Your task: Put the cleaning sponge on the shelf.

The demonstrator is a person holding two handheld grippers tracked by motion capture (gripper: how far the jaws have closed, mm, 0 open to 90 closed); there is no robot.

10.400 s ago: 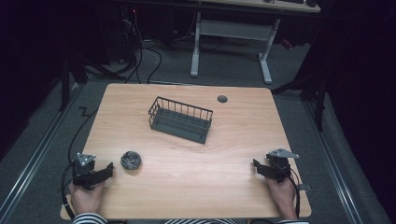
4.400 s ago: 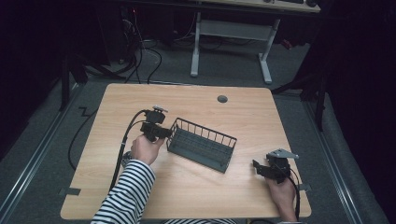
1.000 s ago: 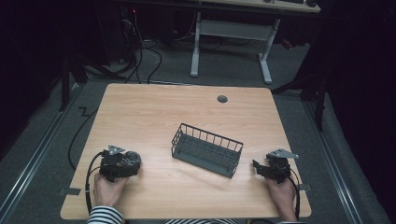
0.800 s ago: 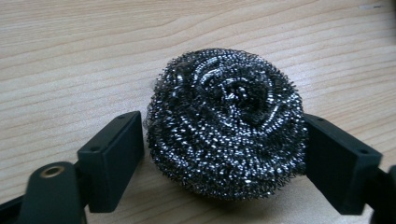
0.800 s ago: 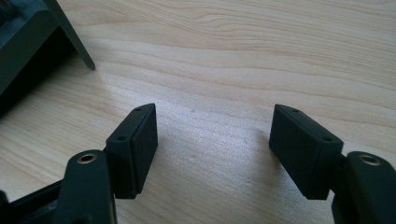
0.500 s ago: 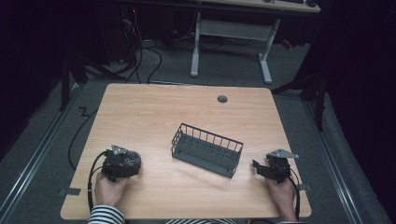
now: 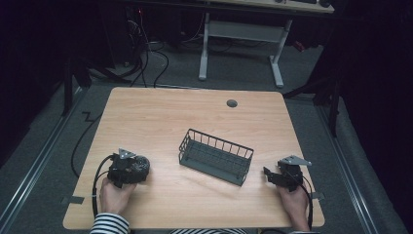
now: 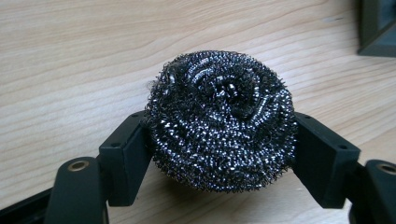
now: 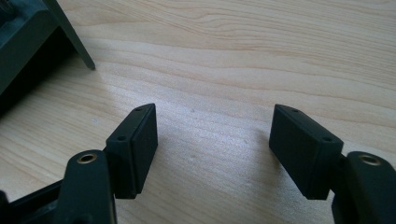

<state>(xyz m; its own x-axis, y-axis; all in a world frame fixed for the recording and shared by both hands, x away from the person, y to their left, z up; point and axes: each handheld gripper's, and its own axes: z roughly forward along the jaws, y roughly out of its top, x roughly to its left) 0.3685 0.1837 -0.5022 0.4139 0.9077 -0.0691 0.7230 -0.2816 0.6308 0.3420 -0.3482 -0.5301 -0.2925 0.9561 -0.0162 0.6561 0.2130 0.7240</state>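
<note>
On the table (image 7: 195, 117), front-left corner: left gripper (image 7: 139, 168) sat low on the wood, jaws pointing toward the basket side.
Left jaws: had just been closing, steel wool scourer (image 8: 222, 119) between them; both pads met its sides in the left gripper view, so it read as held.
Scourer position: resting on the tabletop, near the left front edge, well apart from the wire basket (image 7: 215, 156); in the high view it showed as a dark round lump (image 7: 140, 165) at the gripper's tip.
Scourer look: round, shiny coiled metal strands, top face toward the camera.
Left hand (image 7: 114, 197): behind the gripper, striped sleeve at the table edge.
Right gripper (image 9: 212, 140): jaws spread wide, nothing between them, bare wood under the gap.
Right gripper position: front-right of the table (image 7: 269, 174), just beside the basket's right end, not touching it.
Right hand (image 7: 294, 207): gripping the tool from behind, cable looping by the wrist.
Basket: dark wire, upright, angled across the table's middle, its corner visible at the top left of the right gripper view (image 9: 28, 37).
</note>
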